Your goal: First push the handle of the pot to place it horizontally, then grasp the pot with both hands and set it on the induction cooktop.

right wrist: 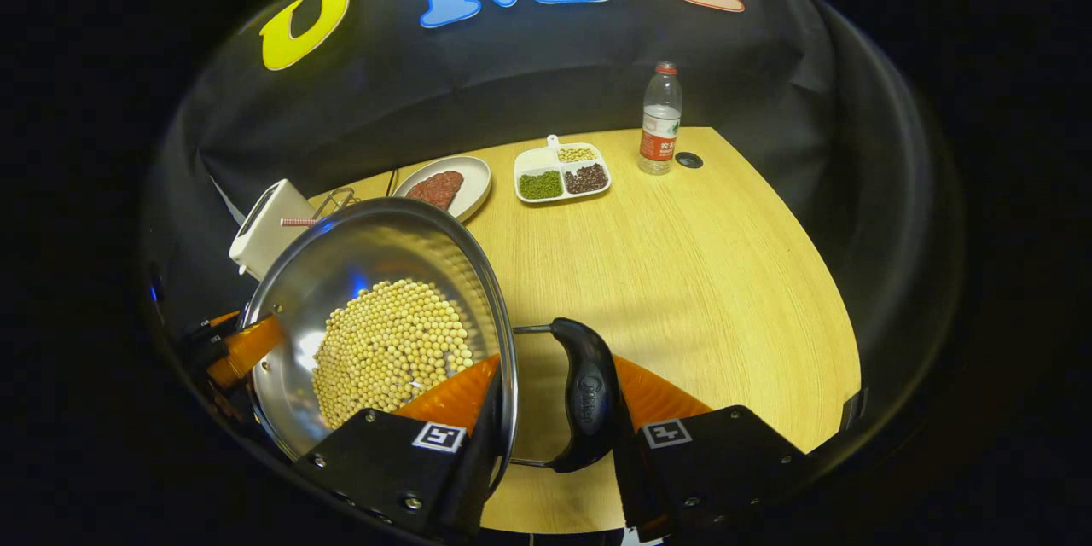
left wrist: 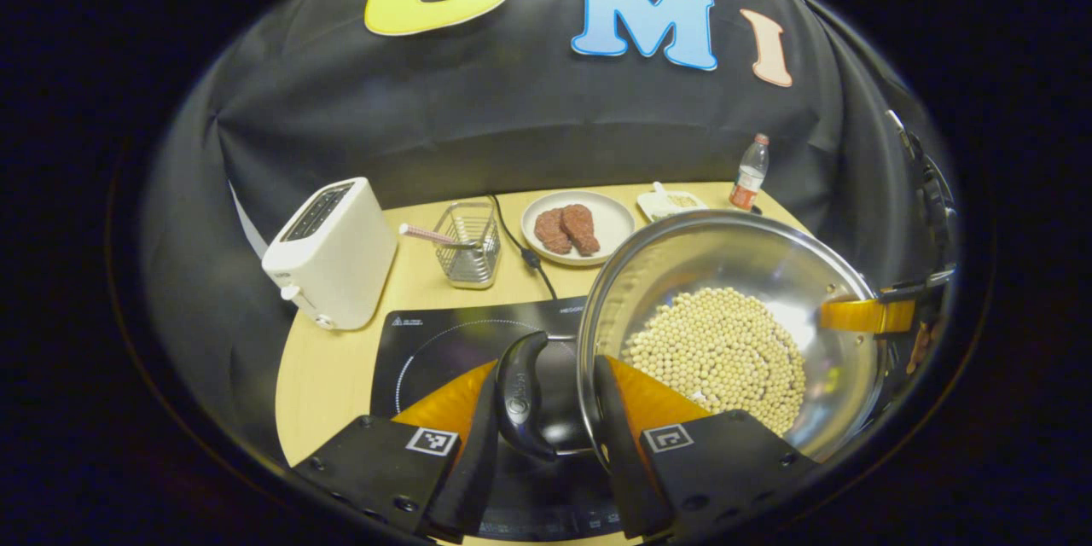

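Pot is carried by both claws, left claw and right claw each pinching a side handle, with the cooktop directly beneath the left claw.

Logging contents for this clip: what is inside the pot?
The pot holds a heap of pale round beans, also visible in the right gripper view. The bare metal wall surrounds them; the bottom under the heap is covered.

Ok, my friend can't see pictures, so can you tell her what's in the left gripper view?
A claw grips the black side handle of a shiny pot full of pale round beans, held over a black induction cooktop on a wooden table. Behind sit a white toaster, a wire basket, a plate of meat and a bottle.
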A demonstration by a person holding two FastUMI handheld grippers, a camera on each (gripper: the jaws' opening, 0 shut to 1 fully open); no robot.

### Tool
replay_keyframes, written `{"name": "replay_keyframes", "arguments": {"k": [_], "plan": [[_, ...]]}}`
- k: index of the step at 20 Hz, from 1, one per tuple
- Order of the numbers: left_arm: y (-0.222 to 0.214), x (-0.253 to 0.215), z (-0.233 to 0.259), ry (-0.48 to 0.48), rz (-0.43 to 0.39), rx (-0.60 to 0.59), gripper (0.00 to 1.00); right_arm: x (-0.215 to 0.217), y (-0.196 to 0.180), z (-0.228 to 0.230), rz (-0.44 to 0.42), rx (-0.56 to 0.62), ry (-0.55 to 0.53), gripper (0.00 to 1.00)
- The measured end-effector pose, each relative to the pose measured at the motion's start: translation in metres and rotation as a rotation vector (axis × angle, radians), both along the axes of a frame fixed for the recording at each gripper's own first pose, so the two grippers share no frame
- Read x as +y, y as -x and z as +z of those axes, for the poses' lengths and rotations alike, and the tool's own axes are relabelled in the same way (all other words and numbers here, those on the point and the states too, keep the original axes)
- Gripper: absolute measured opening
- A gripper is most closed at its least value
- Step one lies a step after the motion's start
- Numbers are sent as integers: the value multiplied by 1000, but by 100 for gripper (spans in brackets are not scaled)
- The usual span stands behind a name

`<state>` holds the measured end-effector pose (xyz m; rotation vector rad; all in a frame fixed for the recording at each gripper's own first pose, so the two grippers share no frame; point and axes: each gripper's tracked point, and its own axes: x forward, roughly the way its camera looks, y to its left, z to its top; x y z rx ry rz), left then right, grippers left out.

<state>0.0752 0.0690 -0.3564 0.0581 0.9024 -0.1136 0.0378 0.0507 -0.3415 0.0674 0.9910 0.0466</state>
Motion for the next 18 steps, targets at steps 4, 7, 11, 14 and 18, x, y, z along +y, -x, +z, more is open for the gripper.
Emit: {"name": "replay_keyframes", "arguments": {"k": [4, 7, 11, 14, 18], "plan": [[6, 26, -2, 7, 14, 9, 61, 27, 3, 2, 20, 7, 4, 60], [6, 49, -1, 2, 26, 6, 62, 47, -2, -1, 35, 12, 1, 60], [6, 79, 0, -10, 46, 4, 62, 72, -8, -4, 54, 23, -10, 60], [4, 101, -2, -3, 63, -4, 61, 90, -13, -5, 67, 21, -9, 60], [3, 128, -11, 10, 85, 9, 61, 115, -16, -8, 88, 30, -3, 60]]}}
